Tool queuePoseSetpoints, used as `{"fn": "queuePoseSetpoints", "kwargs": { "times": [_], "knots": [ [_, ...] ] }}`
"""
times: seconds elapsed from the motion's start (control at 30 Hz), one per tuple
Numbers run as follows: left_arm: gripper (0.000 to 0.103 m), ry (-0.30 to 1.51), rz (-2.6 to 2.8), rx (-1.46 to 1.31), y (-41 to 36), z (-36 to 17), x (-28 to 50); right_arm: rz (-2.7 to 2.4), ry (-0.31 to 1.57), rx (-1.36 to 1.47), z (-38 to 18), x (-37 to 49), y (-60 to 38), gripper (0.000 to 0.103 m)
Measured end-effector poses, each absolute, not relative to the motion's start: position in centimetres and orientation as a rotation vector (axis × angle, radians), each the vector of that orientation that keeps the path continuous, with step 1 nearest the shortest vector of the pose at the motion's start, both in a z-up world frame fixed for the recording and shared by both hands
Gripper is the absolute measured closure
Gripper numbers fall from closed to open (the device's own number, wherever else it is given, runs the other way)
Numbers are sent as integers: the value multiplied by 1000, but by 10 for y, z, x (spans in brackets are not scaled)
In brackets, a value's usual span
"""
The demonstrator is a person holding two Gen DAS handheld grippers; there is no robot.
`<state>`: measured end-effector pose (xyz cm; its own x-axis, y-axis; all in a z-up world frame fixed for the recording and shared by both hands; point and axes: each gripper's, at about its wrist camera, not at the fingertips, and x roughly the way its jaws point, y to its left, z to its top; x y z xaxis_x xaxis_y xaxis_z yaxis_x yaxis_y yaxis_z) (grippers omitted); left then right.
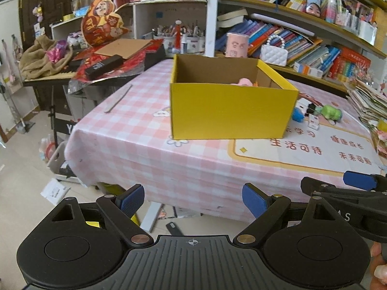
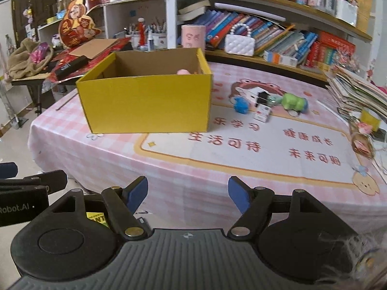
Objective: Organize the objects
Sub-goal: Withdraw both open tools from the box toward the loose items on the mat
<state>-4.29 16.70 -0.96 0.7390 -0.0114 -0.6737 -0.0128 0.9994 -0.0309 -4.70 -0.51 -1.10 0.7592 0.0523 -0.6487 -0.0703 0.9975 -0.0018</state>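
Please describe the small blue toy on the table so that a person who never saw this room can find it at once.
Start at the yellow box on the pink checked tablecloth. Just to its right lies a little group of loose things, and the blue toy is the one nearest the box. Its neighbours are a small white box and a green toy; it alone is plain bright blue.

Black hand-held gripper (image 1: pixel 193 199), blue pads (image 1: pixel 254 203)

I see soft, even daylight, faint shadows only under the yellow cardboard box (image 1: pixel 232 111); fisheye bends the wooden bookshelves (image 2: pixel 278 7), and edges look smeared.
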Motion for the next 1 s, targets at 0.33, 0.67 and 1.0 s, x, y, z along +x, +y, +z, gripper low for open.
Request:
{"fn": "queuePoseSetpoints", "kwargs": {
  "times": [0.33,0.67,1.0],
  "knots": [
    [13,742,-119,2,132,-12,-36,-59,716,9,-12,-59,-42,30],
    [13,752,-233,56,82,-16,-19,-177,729,66,-17,-63,-90,30],
    [13,772,-287,94,27,-20,11,-228,756,97,-21,-36,-142,29]
  ]
}}
